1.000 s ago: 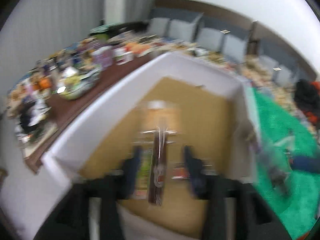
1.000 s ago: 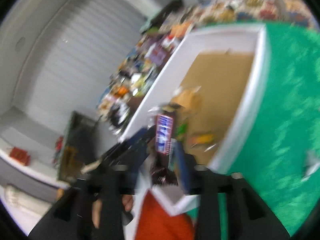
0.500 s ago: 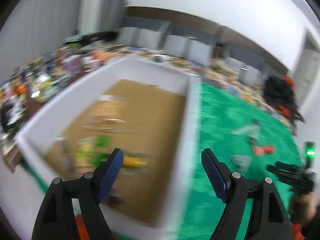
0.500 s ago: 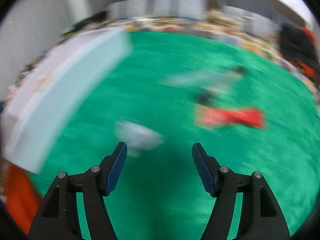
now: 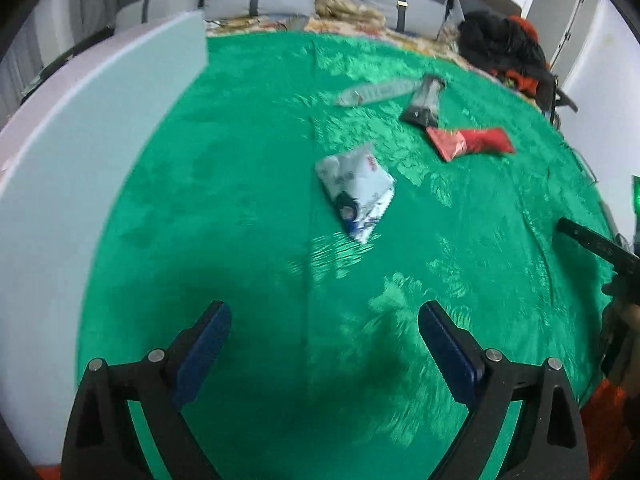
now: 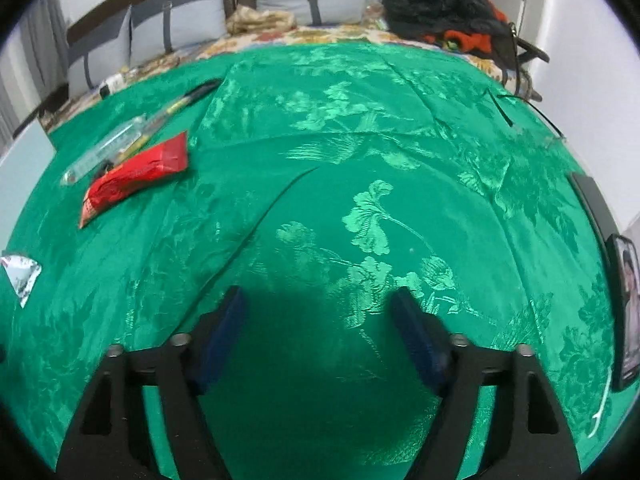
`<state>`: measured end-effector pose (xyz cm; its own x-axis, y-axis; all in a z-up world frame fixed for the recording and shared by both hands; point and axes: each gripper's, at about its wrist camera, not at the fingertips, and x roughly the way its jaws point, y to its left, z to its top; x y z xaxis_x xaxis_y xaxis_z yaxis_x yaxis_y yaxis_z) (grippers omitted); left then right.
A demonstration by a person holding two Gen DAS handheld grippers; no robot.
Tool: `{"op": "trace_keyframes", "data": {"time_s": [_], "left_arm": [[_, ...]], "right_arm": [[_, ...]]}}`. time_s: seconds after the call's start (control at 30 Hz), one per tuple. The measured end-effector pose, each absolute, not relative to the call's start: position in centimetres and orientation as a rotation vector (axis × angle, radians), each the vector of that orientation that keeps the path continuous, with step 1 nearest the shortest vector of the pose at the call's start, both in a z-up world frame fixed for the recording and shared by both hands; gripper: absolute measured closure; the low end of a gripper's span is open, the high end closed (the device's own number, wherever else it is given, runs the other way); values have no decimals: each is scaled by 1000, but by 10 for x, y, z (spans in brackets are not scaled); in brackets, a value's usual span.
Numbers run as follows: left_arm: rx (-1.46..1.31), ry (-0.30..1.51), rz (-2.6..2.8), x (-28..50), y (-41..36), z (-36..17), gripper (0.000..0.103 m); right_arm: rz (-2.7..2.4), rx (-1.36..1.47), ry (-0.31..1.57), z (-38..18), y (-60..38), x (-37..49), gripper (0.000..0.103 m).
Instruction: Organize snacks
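On the green cloth (image 5: 248,200) lie a white and blue snack pack (image 5: 356,188), a red pack (image 5: 468,141), a clear long pack (image 5: 376,93) and a dark-ended pack (image 5: 425,101). My left gripper (image 5: 322,322) hovers short of the white pack, jaws opening, nothing between them. In the right wrist view the red pack (image 6: 134,174) and the clear pack (image 6: 106,148) lie far left. My right gripper (image 6: 320,306) hangs over bare cloth (image 6: 360,160), jaws opening and empty. A corner of the white pack (image 6: 22,274) shows at the left edge.
The white box wall (image 5: 80,152) stands along the left. Grey cushions (image 6: 176,24) and dark and orange clothing (image 6: 444,4) lie beyond the cloth. A phone (image 6: 628,312) sits at the right edge. The other gripper's arm (image 5: 596,242) shows at right in the left wrist view.
Both grippers let go of snacks over the box, swung right and down over the green cloth, and their jaws widened. The box interior has left both views.
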<state>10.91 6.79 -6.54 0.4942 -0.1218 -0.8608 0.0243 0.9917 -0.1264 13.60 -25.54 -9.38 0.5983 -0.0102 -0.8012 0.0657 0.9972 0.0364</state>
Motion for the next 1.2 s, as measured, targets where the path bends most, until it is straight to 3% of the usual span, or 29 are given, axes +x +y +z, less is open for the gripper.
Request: {"op": "trace_keyframes", "data": {"time_s": [0.07,0.23,0.47,0.83,1.2], "left_arm": [[-76,1061,-107,122,55,-73,9],[34,1022,-97,151,32,-84,8],[-46,1005,-98,205,31,-71,8],[-98,867,-129,146,99,-39,8],[10,940,-118,128,113,-65,8]], "right_arm": [[-39,37,901,-95,-254,130,17],[-36,40,904,-96,-253,135,16],[-46,39,906,-98,-256,134,14],[-46,39,906,-98,-257,134,14],[-47,38,906,-98,-257,134,14]]}}
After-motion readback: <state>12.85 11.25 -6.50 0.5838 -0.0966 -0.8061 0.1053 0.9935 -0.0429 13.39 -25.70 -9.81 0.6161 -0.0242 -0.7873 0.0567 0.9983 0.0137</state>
